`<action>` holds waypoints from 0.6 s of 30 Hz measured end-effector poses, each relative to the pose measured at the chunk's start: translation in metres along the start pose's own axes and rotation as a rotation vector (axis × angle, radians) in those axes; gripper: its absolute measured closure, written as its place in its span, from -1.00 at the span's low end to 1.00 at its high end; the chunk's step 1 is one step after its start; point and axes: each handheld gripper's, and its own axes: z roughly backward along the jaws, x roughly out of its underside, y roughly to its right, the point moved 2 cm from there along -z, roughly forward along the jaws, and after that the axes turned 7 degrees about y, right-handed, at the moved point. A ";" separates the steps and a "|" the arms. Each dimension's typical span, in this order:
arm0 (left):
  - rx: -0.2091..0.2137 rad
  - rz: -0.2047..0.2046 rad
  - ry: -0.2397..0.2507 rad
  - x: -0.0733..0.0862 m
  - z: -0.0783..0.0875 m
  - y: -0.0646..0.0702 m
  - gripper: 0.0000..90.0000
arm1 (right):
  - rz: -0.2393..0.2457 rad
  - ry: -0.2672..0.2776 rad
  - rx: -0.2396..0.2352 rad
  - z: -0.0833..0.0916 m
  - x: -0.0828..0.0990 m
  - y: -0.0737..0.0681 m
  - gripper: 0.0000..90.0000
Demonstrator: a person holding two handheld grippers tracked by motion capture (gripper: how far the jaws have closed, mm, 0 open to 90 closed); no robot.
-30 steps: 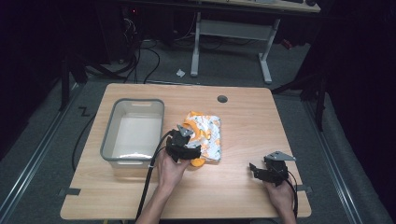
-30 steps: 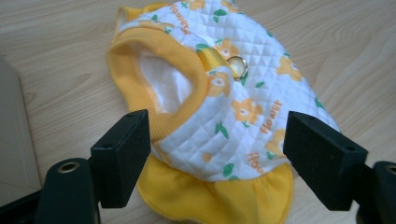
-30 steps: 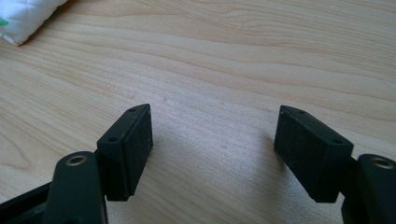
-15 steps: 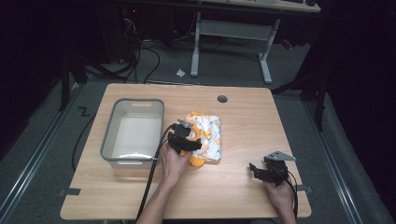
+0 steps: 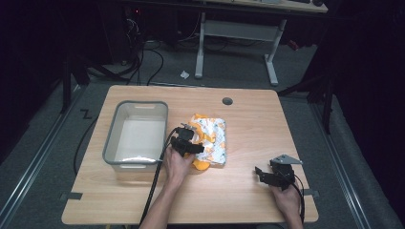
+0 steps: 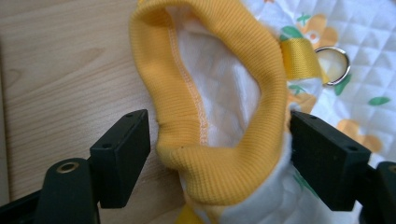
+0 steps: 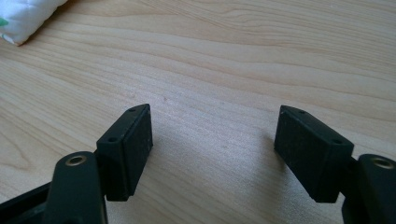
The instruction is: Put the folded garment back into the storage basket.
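Observation:
A white quilted garment (image 5: 214,138) with orange and green prints lies at the middle of the table. Its yellow ribbed cuff (image 6: 210,93) stands open between the jaws of my left gripper (image 6: 219,149). The jaws are wide apart, one on each side of the cuff, and do not pinch it. A metal ring (image 6: 334,65) on a yellow strap lies just past the cuff. In the high view my left gripper (image 5: 190,143) sits at the garment's left edge. My right gripper (image 5: 267,174) stands open low over bare wood near the front right, and the garment's corner (image 7: 23,18) lies far off its jaws (image 7: 215,149).
A grey plastic bin (image 5: 112,138) stands to the left of the garment, close to my left hand. A round cable hole (image 5: 227,101) sits near the table's far edge. Cables trail from both grippers toward the front edge.
My left gripper has crept forward a little along the garment's left edge. The right gripper has stayed in place.

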 end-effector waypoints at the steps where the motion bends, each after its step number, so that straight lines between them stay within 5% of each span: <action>1: 0.003 0.008 -0.004 0.000 -0.001 0.000 -0.49 | 0.000 0.000 0.000 0.000 0.000 0.000 -0.38; 9: 0.012 -0.005 -0.008 0.002 -0.004 0.002 -0.41 | 0.000 0.000 0.000 0.000 0.000 0.000 -0.38; 18: 0.081 -0.040 0.014 0.002 -0.002 0.009 0.24 | 0.002 0.001 0.000 0.000 0.000 0.000 -0.38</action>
